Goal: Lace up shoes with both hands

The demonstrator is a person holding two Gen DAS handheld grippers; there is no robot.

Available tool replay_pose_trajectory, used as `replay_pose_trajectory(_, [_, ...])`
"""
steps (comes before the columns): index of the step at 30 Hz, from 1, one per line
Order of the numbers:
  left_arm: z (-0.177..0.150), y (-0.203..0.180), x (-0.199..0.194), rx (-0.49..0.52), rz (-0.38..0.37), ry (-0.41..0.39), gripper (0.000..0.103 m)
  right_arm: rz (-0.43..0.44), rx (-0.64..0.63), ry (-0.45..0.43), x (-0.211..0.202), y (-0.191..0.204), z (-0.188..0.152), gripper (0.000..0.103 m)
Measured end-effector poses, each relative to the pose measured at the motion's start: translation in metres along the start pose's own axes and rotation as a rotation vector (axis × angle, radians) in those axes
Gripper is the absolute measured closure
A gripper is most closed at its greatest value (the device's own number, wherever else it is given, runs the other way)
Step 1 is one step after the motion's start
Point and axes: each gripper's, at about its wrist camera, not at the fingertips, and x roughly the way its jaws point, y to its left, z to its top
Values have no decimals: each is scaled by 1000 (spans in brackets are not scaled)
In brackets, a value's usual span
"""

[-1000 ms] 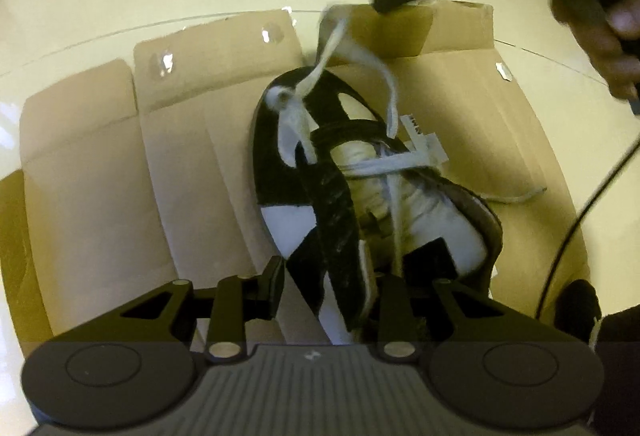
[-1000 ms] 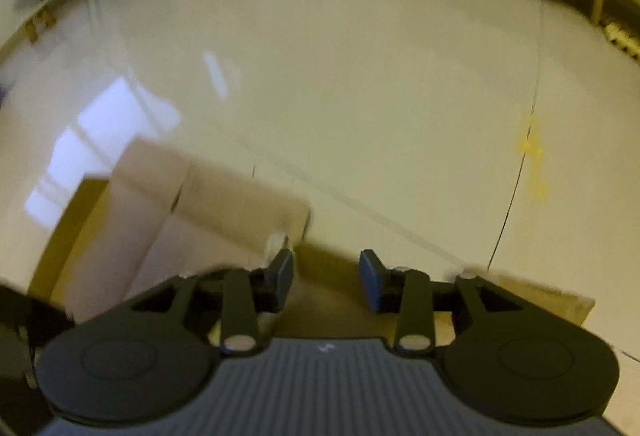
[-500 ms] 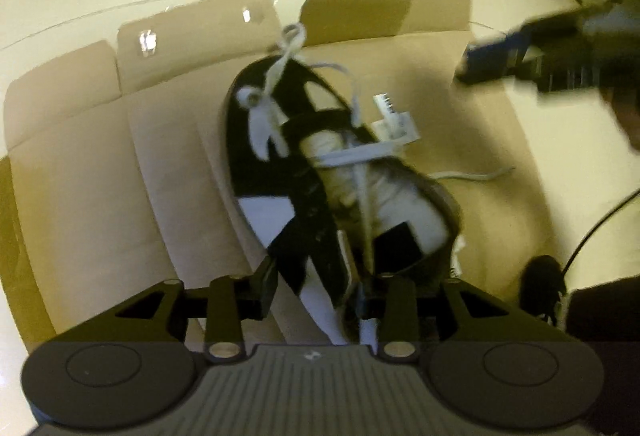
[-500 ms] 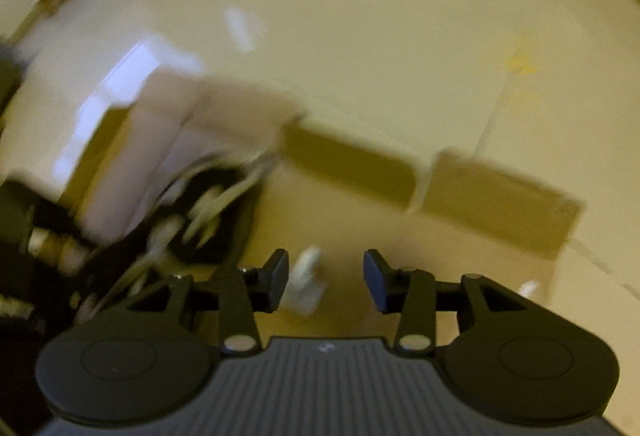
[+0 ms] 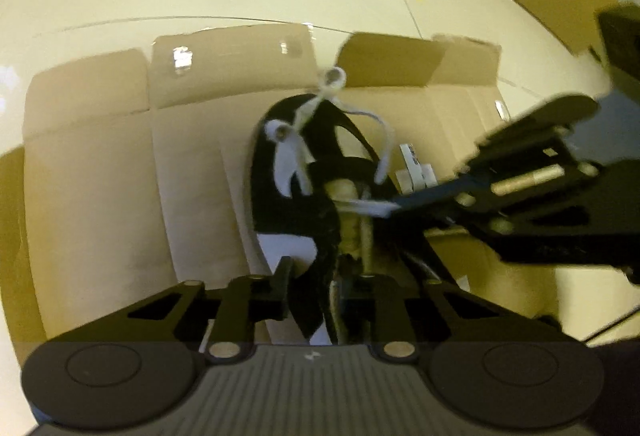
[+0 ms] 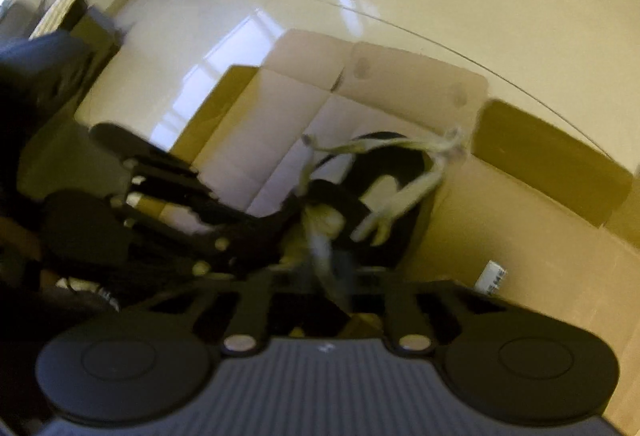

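Cardboard (image 5: 100, 196), a flattened box with flaps spread, carries the black-and-white shoe (image 5: 296, 192) near its middle, bare board wide to the left. In the left wrist view the left gripper (image 5: 316, 292) clamps the shoe's heel collar, while the right gripper (image 5: 390, 208) reaches in, tips pinching a white lace (image 5: 362, 205). In the blurred right wrist view the right gripper (image 6: 320, 280) grips lace (image 6: 324, 252); board lies free rightward.

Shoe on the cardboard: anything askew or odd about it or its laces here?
Yes. The shoe lies tipped on its side on the flattened cardboard, not upright. Its white lace is only partly threaded, arching up in loose loops. The left gripper straddles the shoe's collar; the right gripper reaches the lace crossing.
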Motion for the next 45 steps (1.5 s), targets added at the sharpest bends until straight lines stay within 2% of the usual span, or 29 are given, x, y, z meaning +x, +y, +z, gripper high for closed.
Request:
replay_pose_trajectory(1, [0,1,0,-9,-2,-3,83,40,21,4,-5,0,0,101])
replay_pose_trajectory(9, [0,7,2,-72,-10,-25,83,175,90,82,-25,18,-22,101])
replay_pose_trajectory(10, [0,7,2,-74,-9,-27,83,164,78,86,-28,24,-26,101])
replay_pose_trajectory(15, [1,7,3,-71,-4,-30,82,215,101,136,-31,32,-39,101])
replay_pose_trajectory(31, [2,8,6,-85,6,-34,78,458,-85,347,-19,119,-76,101])
replay_pose_trajectory(44, [2,11,7,-89,-6,-33,77,390,-105,322,-17,130,-65,101])
replay_pose_trajectory(45, [2,11,7,-90,-9,-33,77,383,-106,320,-17,131,-65,97])
